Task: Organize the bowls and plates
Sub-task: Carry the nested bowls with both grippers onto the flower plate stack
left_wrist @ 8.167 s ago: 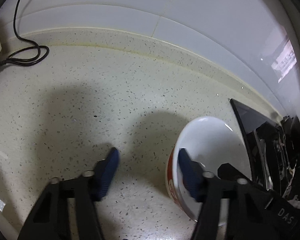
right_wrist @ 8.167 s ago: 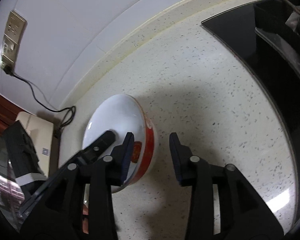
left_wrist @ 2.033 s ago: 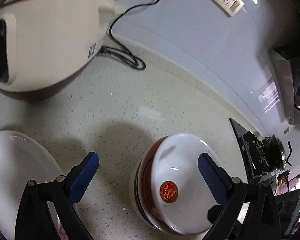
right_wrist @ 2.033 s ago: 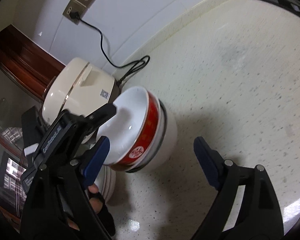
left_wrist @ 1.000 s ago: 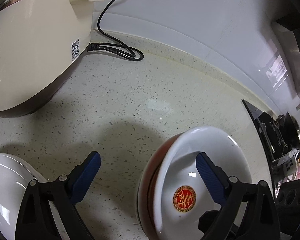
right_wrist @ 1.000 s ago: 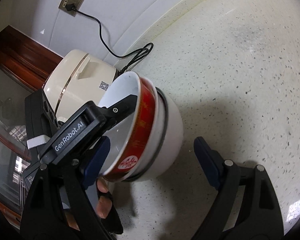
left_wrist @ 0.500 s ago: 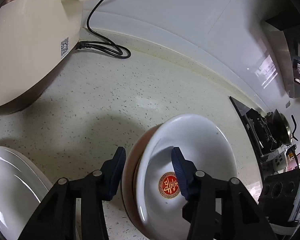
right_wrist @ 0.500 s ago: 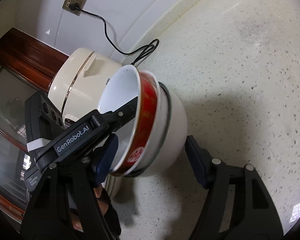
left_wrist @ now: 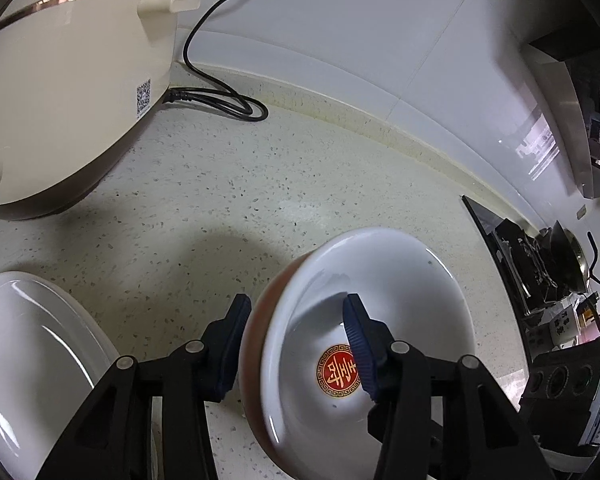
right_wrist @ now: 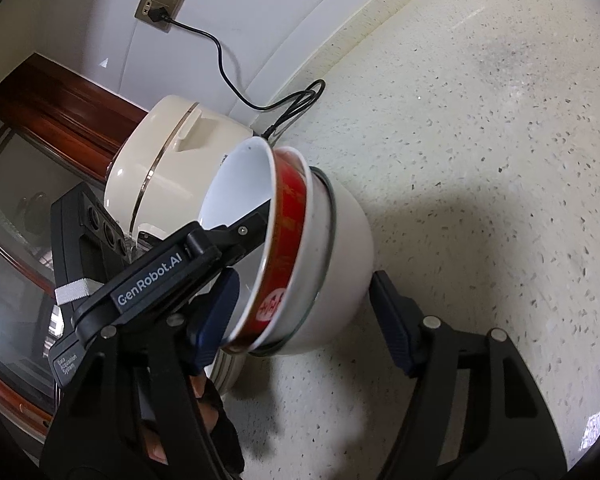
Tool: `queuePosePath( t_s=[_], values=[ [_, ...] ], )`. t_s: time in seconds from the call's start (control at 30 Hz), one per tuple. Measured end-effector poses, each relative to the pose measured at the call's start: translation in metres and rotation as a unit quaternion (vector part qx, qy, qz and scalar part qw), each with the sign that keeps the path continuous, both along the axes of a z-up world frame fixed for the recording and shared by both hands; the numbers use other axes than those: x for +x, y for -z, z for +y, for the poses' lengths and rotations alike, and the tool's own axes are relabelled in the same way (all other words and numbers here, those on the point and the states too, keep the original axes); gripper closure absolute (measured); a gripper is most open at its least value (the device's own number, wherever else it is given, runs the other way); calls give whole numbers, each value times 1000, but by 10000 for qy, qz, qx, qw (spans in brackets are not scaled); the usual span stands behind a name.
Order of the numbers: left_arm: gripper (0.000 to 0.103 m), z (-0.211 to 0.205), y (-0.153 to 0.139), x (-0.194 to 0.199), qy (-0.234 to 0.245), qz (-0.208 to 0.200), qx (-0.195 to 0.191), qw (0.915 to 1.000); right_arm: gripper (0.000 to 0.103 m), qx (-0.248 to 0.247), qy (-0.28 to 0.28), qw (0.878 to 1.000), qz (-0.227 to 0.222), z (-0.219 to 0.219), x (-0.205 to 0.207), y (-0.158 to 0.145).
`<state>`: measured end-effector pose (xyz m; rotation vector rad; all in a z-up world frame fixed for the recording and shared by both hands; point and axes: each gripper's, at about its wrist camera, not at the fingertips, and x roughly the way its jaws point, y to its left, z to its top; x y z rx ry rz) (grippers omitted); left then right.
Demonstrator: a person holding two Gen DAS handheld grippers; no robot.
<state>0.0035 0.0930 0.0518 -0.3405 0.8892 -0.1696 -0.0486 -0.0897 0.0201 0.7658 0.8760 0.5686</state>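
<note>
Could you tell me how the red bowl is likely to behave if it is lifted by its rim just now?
The red bowl looks like glazed ceramic, so probably stiff, breakable and slippery. The left gripper pinches only one side of its rim, so it may tilt or swing. It sits nested in the white bowl, which might drag along.

Our left hand-held gripper (left_wrist: 296, 346), black with blue pads, is clamped on the rim of the red-and-white ceramic bowl (left_wrist: 380, 320), one finger inside, one outside; our right hand-held gripper (right_wrist: 300, 320) is spread wide around the stacked bowls
</note>
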Motion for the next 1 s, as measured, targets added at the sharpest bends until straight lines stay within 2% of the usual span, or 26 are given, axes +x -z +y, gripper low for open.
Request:
queuePosePath(
  t_s=[0.3, 0.5, 0.7, 1.0],
  values=[
    [54, -8, -8, -16, 96, -99, -76, 9999, 32, -67, 159, 9998, -121, -5, -17, -8],
    [54, -6, -21, -29, 97, -271, -134, 9995, 32, -118, 171, 9994, -282, -3, -28, -24],
    [54, 10, -37, -48, -30, -491, -183, 9986, 32, -136, 48, 9988, -458, 12, -35, -40],
    [53, 48, -45, -67, -358, -629, -215, 9971, 32, -121, -294, 9980, -538, 52, -36, -49]
  ],
)
